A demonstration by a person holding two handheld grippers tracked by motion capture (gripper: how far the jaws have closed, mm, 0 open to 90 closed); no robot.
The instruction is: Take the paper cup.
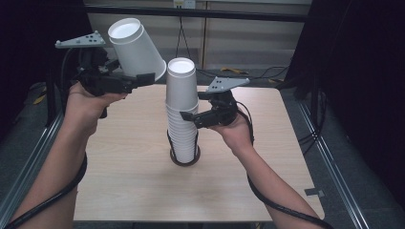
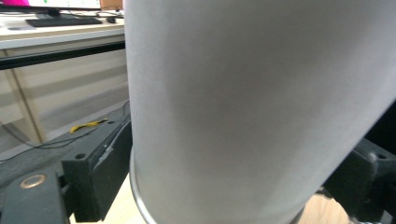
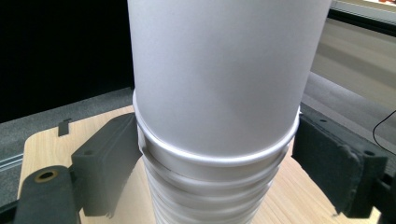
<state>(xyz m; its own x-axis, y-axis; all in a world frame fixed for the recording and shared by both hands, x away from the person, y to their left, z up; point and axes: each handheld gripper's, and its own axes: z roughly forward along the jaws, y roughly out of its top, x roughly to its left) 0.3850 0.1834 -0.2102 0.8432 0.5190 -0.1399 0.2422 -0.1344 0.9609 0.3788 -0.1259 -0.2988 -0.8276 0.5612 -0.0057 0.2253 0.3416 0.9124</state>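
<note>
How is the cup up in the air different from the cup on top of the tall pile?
The lifted cup is tilted, while the top cup of the stack stands straight. The lifted cup is alone in the left gripper, off the table; the top cup sits nested on the stack, which the right gripper holds. Both are plain white paper cups, bottom up.

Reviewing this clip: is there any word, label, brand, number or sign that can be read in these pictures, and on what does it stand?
None can be read.
The held cup and the cup stack are plain white, with no print on the sides that show.
The monitor at the top edge of the left gripper view shows coloured patches, too small and cut off to read.
The keyboard is too small and blurred to read.
</note>
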